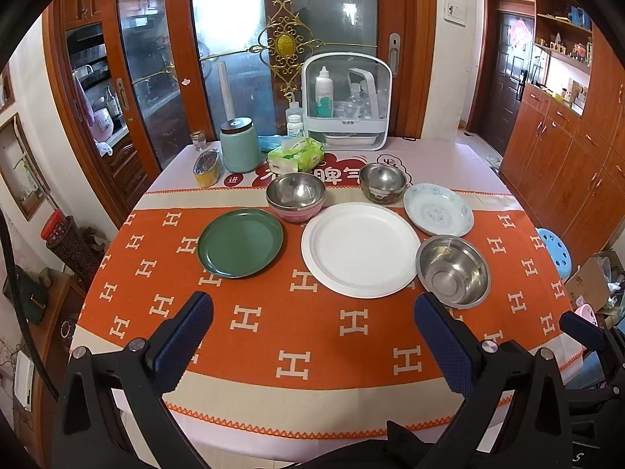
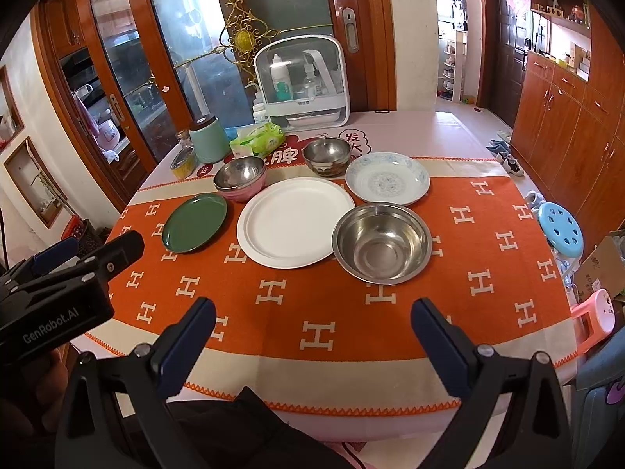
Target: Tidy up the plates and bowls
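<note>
Two grippers held wide open and empty above an orange tablecloth (image 1: 312, 336).
Left gripper (image 1: 312, 336) and right gripper (image 2: 312, 336) hover nearest; beyond lie a steel bowl (image 2: 382, 242), white plate (image 2: 297, 222) and green plate (image 1: 240, 243), then three more dishes.

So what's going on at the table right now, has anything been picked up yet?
Nothing is picked up yet. Both the left gripper and the right gripper hover open and empty over the near edge of the orange tablecloth. The dishes lie separately: a green plate, a large white plate, a blue-patterned plate, a wide steel bowl, a pink-sided steel bowl and a smaller steel bowl. Only the wide bowl's rim seems to overlap the white plate's edge.
</note>
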`<state>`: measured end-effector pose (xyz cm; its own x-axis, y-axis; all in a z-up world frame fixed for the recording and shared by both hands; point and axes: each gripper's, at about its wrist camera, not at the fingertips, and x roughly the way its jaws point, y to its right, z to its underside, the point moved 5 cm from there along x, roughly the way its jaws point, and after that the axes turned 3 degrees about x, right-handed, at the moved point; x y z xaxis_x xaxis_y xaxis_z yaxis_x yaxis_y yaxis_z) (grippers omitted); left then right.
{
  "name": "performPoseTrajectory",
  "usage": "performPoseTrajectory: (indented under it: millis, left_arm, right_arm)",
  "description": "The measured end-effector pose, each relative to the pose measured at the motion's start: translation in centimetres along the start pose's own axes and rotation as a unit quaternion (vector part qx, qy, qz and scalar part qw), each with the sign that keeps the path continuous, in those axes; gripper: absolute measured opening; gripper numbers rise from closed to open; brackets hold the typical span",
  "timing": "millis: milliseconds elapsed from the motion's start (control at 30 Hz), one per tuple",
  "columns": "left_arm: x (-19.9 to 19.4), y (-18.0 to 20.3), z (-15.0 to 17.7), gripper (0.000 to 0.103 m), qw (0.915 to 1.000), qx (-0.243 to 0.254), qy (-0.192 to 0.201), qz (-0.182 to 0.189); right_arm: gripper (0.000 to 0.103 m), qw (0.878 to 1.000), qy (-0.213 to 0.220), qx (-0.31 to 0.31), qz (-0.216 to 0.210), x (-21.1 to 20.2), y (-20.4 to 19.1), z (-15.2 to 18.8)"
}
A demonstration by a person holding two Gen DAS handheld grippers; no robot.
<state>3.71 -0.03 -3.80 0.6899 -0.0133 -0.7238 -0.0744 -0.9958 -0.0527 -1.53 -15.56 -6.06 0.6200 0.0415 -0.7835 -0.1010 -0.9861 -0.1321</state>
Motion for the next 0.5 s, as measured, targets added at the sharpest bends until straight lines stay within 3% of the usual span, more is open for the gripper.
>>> performPoseTrajectory:
  millis: [500]
  left_arm:
    - [-0.1, 0.6, -0.4, 0.102, 0.9999, -0.003, -0.001, -0.012]
  right_arm:
    - [0.101, 1.000, 0.001, -0.006, -0.018, 0.6, 1.6, -0.9]
